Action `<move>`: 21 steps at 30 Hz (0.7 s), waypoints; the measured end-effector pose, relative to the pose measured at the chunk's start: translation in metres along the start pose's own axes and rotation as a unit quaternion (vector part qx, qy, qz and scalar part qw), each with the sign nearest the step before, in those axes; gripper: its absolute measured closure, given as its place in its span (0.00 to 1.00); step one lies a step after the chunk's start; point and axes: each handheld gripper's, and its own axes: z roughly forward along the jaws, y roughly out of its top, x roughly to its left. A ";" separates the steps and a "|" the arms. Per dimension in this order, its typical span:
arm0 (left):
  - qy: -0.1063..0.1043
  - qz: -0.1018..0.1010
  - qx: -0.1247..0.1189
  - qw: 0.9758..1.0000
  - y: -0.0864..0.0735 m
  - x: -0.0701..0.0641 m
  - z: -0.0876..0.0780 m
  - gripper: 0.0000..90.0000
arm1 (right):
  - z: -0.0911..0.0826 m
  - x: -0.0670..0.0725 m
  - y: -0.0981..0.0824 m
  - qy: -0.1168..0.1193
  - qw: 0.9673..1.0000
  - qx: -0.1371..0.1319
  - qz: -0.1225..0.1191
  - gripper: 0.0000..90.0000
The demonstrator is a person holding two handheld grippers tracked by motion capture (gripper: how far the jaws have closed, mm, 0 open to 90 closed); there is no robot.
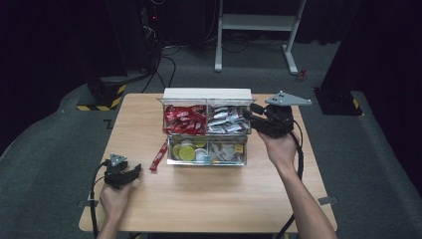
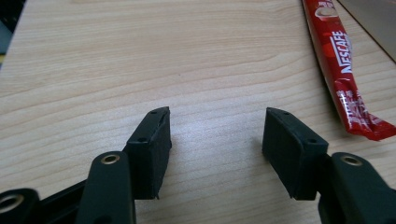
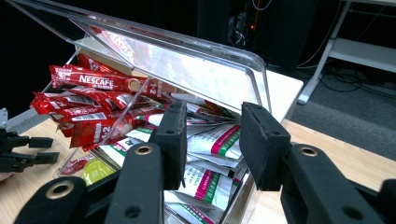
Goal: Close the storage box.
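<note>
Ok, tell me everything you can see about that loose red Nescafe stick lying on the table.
The red Nescafe stick is a long, narrow, glossy sachet with white lettering and crimped ends. It lies flat on the wooden table, slanted, just left of the clear organiser box; whether it touches the box I cannot tell. The left tongs are open and empty beside it, apart from it.

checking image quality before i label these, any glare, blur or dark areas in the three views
High view: the table is evenly lit, the room behind nearly black, the picture soft. Left gripper view: the wood grain and red sachet are sharp, the near jaws slightly soft. Right gripper view: the organiser's clear lid carries pale glare, the near jaws are blurred, the background dark.
</note>
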 end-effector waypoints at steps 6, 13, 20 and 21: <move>-0.002 0.001 0.003 1.000 0.000 0.000 0.000 0.44 | -0.001 0.000 -0.002 0.003 1.000 0.000 0.001 0.68; -0.006 0.001 0.005 1.000 0.000 0.000 0.001 0.41 | -0.002 0.003 -0.006 0.004 1.000 0.013 -0.007 0.68; -0.009 0.003 0.005 1.000 0.001 0.000 0.001 0.40 | -0.008 0.003 -0.010 0.010 1.000 0.003 0.002 0.67; -0.009 0.002 0.005 1.000 0.000 0.000 0.001 0.40 | -0.010 0.003 -0.011 0.011 1.000 0.002 0.002 0.67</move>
